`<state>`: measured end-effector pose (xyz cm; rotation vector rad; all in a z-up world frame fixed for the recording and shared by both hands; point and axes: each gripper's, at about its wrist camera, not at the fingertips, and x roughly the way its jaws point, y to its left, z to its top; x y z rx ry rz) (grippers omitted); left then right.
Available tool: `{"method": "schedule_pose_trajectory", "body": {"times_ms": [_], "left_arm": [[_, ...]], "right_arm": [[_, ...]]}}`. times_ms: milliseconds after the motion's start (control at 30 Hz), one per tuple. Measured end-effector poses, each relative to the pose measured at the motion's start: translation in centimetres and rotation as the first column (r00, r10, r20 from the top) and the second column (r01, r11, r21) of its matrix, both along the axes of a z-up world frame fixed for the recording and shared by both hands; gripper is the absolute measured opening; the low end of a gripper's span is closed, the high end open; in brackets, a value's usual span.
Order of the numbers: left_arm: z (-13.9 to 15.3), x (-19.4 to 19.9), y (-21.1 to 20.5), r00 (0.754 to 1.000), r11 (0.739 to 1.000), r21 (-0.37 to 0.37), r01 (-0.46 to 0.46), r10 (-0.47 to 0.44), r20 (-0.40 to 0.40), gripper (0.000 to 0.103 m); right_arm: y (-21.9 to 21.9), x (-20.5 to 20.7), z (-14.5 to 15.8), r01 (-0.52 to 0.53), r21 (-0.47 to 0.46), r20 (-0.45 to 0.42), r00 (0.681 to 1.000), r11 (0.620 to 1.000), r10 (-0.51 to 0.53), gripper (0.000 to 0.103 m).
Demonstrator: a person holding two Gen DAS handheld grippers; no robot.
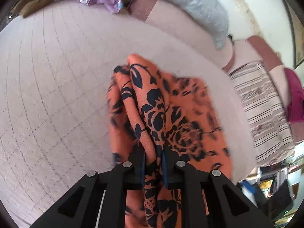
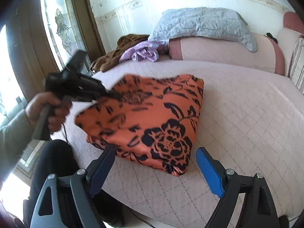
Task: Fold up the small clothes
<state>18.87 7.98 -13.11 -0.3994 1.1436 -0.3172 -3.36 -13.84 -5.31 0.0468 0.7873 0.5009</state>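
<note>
you pinch orange black-flowered cloth in left gripper; right gripper spread, empty; fold half done on bed, flattening left.

Right wrist view — we see our right gripper at bottom, jaws standing wide, blue pads bare, nothing between them. Just ahead lies the orange garment with black floral print, folded over on the pale quilted bed, its near corner reaching between the fingertips without touching either. At left our left gripper, blurred, clamps the garment's far-left edge and lifts it off the bed; the hand grips its handle, grey sleeve below. Far back — a brown garment, a crumpled lilac cloth, a grey quilted pillow on a pink bolster. Striped cushion at right edge.
</note>
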Motion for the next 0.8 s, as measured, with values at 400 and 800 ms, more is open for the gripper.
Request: {"method": "schedule_pose_trajectory", "body": {"times_ms": [400,800], "left_arm": [[-1.0,-1.5,1.8,0.996,0.996,-0.051,-0.074,0.071,-0.055,0.032],[-0.5,-7.3,2.5,0.993,0.990,0.070,-0.119,0.117,0.023,0.015]], "right_arm": [[-1.5,0.6,-0.7,0.034,0.019,-0.051,0.998,0.999,-0.033,0.089],[-1.8,0.7,-1.5,0.048,0.080,-0.086,0.995,0.996,-0.041,0.089]]}}
